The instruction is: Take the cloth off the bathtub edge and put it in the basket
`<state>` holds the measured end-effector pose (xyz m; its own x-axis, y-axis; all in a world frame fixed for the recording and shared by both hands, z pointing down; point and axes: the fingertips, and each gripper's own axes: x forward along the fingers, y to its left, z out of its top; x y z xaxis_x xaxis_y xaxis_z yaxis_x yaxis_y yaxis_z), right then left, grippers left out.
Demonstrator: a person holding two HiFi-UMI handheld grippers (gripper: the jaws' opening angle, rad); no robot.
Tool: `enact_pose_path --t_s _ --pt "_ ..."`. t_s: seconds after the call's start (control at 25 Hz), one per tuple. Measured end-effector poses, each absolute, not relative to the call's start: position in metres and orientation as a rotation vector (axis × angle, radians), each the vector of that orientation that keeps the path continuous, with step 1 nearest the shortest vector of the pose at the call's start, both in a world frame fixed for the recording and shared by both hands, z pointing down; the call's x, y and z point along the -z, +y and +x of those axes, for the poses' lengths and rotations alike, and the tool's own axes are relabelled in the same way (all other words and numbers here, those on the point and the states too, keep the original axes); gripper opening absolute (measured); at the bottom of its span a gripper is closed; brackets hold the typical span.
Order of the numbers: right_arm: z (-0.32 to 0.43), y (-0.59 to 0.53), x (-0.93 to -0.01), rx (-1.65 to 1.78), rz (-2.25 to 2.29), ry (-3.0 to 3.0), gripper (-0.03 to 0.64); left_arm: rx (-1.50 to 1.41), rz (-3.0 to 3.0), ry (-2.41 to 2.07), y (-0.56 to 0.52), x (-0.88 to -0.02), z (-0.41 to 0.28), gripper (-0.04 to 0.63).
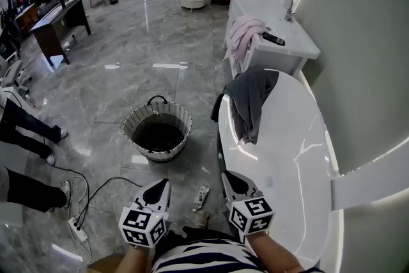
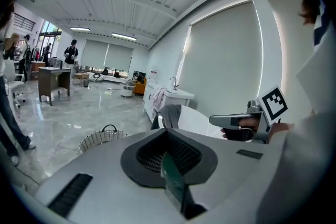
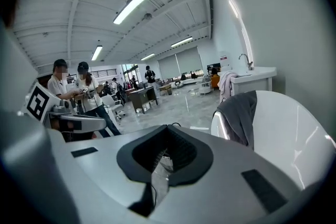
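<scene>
A dark grey cloth [image 1: 250, 101] hangs over the far rim of the white bathtub [image 1: 300, 156], also seen as the grey cloth [image 2: 169, 115] and the cloth [image 3: 240, 116] in the gripper views. A round woven basket [image 1: 157, 130] with a dark lining stands on the floor left of the tub; the basket [image 2: 101, 137] shows low in the left gripper view. My left gripper [image 1: 161, 187] and right gripper [image 1: 229, 181] are both shut and empty, held close to my body, well short of the cloth.
A white vanity [image 1: 271, 41] with a tap and a pink towel [image 1: 243, 34] stands beyond the tub. A remote-like object [image 1: 200, 197] and a cable with power strip [image 1: 78, 229] lie on the floor. People stand at the left; desks and seating fill the far room.
</scene>
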<state>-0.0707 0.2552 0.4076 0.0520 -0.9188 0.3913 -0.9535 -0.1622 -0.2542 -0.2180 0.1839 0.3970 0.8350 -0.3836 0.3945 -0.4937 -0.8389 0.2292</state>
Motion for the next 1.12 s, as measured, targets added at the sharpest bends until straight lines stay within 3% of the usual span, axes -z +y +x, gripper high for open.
enact_pose_path --t_s 1.12 --pt "0.128 0.189 -0.457 -0.797 2.449 -1.727 0.026 -0.602 2.743 -0.190 0.087 -0.455 0.022 0.017"
